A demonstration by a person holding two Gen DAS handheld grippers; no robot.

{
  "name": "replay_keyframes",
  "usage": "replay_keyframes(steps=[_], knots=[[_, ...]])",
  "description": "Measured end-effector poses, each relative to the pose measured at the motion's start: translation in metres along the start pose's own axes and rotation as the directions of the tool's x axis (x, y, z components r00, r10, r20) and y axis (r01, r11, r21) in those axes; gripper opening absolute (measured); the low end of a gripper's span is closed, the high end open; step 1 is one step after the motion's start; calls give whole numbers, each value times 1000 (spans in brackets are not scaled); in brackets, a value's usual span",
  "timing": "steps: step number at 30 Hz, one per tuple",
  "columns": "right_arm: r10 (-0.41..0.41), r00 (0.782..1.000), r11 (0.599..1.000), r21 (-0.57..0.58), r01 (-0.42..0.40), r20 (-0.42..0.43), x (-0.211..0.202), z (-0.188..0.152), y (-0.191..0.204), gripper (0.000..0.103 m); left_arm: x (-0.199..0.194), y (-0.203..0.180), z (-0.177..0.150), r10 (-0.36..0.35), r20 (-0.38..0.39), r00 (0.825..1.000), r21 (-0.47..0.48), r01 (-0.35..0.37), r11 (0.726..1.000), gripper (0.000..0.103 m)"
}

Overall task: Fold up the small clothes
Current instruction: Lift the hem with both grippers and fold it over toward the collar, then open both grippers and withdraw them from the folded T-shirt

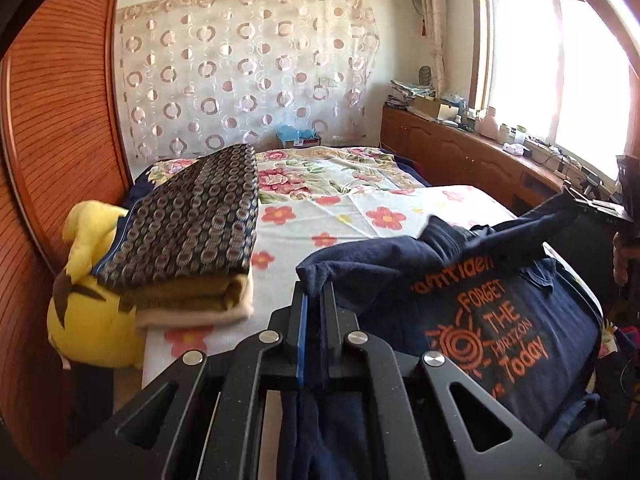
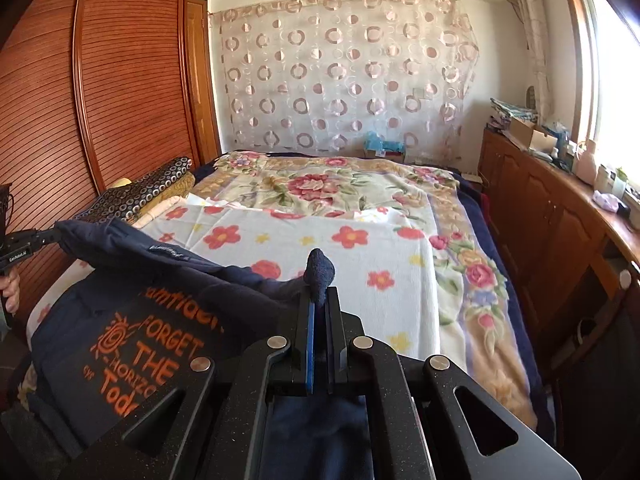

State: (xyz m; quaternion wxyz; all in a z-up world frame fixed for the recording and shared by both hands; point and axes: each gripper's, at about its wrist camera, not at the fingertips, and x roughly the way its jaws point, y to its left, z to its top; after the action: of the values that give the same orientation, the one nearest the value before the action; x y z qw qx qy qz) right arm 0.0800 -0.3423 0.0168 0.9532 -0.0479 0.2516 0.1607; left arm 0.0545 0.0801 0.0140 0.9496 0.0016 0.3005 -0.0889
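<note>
Navy T-shirt, soft cotton with orange print, hangs stretched over the floral bed sheet, its edge pinched in both clamped claws: left gripper, right gripper.

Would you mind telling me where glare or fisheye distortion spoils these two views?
Left wrist view: the window is blown out white, and the wardrobe bows strongly at the edge. Right wrist view: the window glares similarly, while the navy shirt print stays legible.
</note>
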Motion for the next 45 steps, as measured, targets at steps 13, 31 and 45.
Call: replay_keyframes(steps=[13,31,45], knots=[[4,1000,1000,31,-3,-18,-69,-26,4,4,-66,8,-44,4,33,999,-58,-2,998,6],[-2,978,1000,23,7,-206,-25,-50,9,6,-52,8,-53,31,-58,998,-14,-32,999,39],[-79,991,995,-62,72,-111,-33,-13,22,32,3,14,-20,58,-94,994,46,-54,997,74]])
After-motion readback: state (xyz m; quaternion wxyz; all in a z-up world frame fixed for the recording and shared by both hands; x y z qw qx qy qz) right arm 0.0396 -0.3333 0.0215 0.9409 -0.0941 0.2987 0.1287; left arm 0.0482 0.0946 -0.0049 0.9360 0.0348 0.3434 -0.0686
